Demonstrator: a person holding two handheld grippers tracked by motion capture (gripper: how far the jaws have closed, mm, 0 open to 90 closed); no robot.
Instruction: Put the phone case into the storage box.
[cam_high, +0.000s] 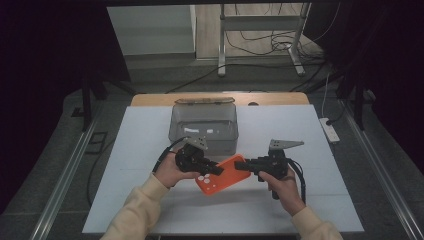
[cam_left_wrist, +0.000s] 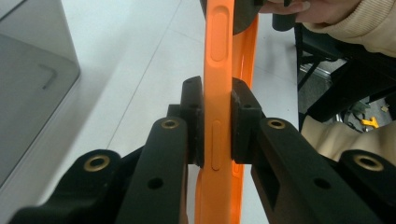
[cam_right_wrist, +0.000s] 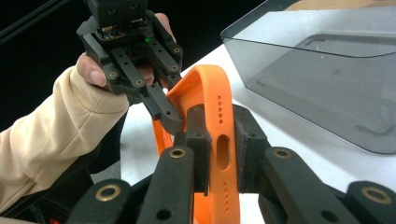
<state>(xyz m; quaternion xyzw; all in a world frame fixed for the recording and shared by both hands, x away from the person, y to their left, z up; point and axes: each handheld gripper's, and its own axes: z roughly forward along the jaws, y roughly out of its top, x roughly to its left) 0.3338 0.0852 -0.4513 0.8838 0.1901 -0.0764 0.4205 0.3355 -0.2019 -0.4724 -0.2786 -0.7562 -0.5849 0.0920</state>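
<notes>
The left tongs (cam_high: 216, 169) and right tongs (cam_high: 241, 165) each pinch an edge of the orange phone case (cam_high: 221, 176), held above the white table (cam_high: 125, 165) near the grey bin (cam_high: 202, 129); no writing is readable

Orange phone case (cam_high: 223, 176) between left claw (cam_high: 216, 169) and right claw (cam_high: 242, 165)

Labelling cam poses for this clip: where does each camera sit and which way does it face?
High view: above the person's side, looking forward and down on the table; forearms, both hands.
Left gripper view: rides the left gripper, along jaws clamping the orange phone case.
Right gripper view: rides the right gripper; left hand beyond.
Shared: the case, the clear bin.
</notes>
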